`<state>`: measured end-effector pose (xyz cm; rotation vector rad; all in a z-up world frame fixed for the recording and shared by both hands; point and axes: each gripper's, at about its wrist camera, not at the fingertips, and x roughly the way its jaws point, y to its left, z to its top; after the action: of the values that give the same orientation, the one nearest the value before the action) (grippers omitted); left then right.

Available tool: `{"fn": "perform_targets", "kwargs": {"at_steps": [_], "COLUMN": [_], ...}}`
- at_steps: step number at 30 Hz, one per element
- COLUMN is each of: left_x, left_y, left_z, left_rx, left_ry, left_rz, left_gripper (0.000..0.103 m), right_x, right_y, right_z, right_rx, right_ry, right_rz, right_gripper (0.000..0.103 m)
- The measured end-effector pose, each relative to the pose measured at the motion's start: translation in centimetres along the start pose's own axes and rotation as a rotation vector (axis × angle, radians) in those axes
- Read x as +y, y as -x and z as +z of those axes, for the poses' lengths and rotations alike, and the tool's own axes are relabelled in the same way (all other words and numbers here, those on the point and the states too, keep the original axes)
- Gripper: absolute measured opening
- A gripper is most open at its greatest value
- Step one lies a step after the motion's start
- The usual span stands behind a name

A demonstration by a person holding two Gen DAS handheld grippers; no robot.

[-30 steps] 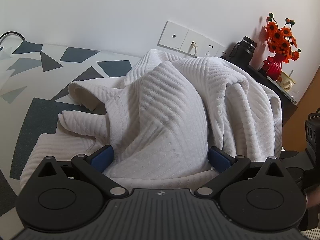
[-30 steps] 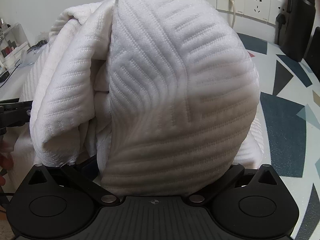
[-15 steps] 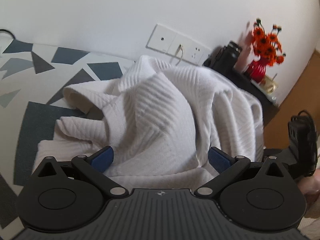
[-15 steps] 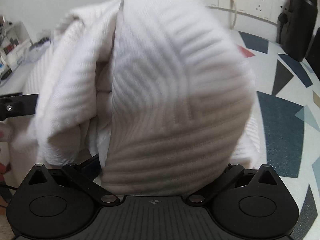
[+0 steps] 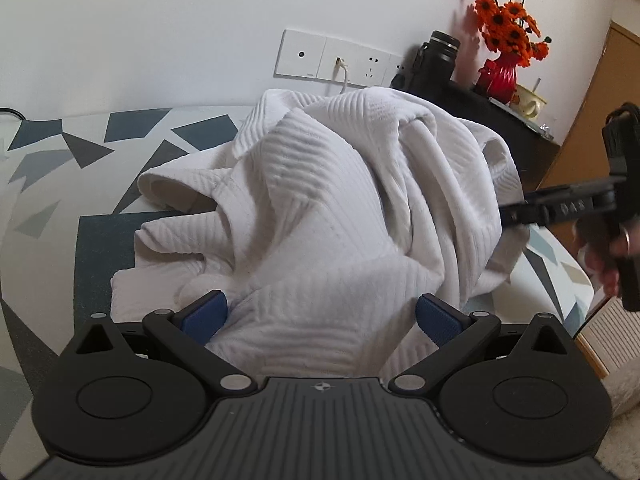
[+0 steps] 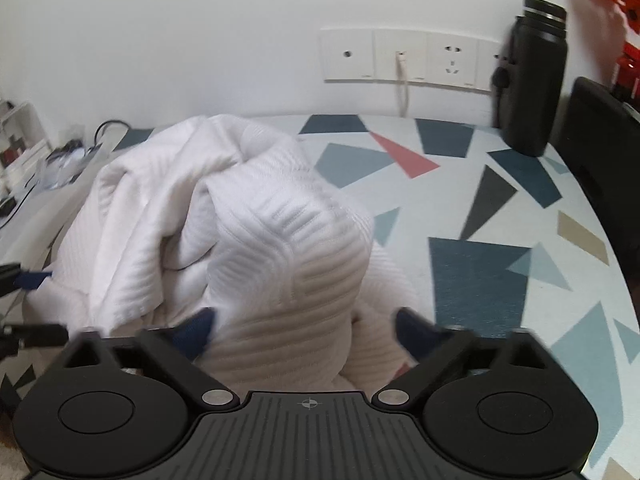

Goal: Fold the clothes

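A white ribbed garment [image 5: 320,208] lies bunched in a tall heap on the table with the geometric pattern [image 5: 52,160]. My left gripper [image 5: 320,318] is low at the heap's near side, its blue pads wide apart with a fold of cloth between them. In the right wrist view the garment [image 6: 248,232] fills the left and middle. My right gripper [image 6: 306,332] is closing around a thick fold: the left pad touches cloth, the right pad stands clear. A hand holds the right gripper [image 5: 520,216] at the heap's right edge.
A black flask [image 6: 534,80] stands by the wall sockets [image 6: 400,56] with a cable plugged in. A red vase of orange flowers [image 5: 502,60] and a cup sit on a dark cabinet. Small clutter [image 6: 24,152] lies far left. The table's rim [image 6: 624,264] curves at the right.
The right gripper lifted and drew back, so the heap looks smaller and much more table shows. Its blue pads are now visible and closer together. The left view rolled slightly; the right gripper shows more.
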<state>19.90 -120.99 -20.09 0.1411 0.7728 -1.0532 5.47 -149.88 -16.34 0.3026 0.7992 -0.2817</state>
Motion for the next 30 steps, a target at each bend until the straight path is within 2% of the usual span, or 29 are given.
{"fn": "perform_targets", "kwargs": {"at_steps": [1,2,3,4,7,9,11,14,18,22,23,24,25,27,30], "left_x": [0.0,0.1,0.2,0.4,1.1,1.3,1.6,2.2,2.8,2.9,3.0,3.1,3.1,2.9,2.9], "left_y": [0.0,0.1,0.2,0.4,1.0,1.7,2.4,3.4,3.8,3.9,3.8,3.7,3.5,3.1,2.5], "left_z": [0.1,0.2,0.4,0.5,1.1,1.3,1.5,1.7,1.6,1.2,1.0,0.8,0.7,0.4,0.2], "left_rx": [0.001,-0.002,-0.007,-0.012,-0.033,-0.061,-0.090,-0.123,-0.120,-0.094,-0.084,-0.075,-0.070,-0.060,-0.032], "left_ry": [0.000,-0.001,0.000,0.001,0.021,0.029,0.039,0.075,0.106,0.148,0.164,0.175,0.174,0.164,0.168], "left_rz": [-0.002,-0.004,-0.004,-0.003,0.000,0.021,0.053,0.080,0.086,0.046,0.028,0.011,0.005,0.006,-0.013], "left_gripper": [0.101,0.099,0.091,0.077,0.061,0.055,0.046,0.040,0.039,0.041,0.044,0.054,0.060,0.060,0.060], "right_x": [-0.4,-0.9,-1.2,-1.7,-3.6,-5.0,-6.2,-6.8,-6.2,-5.3,-5.1,-5.0,-4.9,-4.8,-4.9], "right_y": [0.1,0.3,0.6,0.9,1.7,2.1,2.4,2.4,3.2,4.1,4.3,4.5,4.6,4.8,4.3], "right_z": [0.1,0.1,0.2,0.4,1.1,1.4,1.5,1.2,0.5,-0.1,-0.1,-0.2,-0.2,-0.2,-0.2], "right_rx": [-0.008,-0.017,-0.032,-0.050,-0.104,-0.127,-0.128,-0.100,-0.105,-0.094,-0.094,-0.097,-0.099,-0.102,-0.085], "right_ry": [-0.020,-0.042,-0.058,-0.075,-0.135,-0.185,-0.220,-0.232,-0.226,-0.196,-0.197,-0.200,-0.205,-0.215,-0.219], "right_rz": [-0.003,-0.007,-0.021,-0.039,-0.114,-0.170,-0.208,-0.221,-0.196,-0.182,-0.179,-0.174,-0.168,-0.156,-0.154], "right_gripper": [0.047,0.042,0.033,0.030,0.023,0.022,0.022,0.029,0.053,0.059,0.059,0.059,0.061,0.065,0.066]}}
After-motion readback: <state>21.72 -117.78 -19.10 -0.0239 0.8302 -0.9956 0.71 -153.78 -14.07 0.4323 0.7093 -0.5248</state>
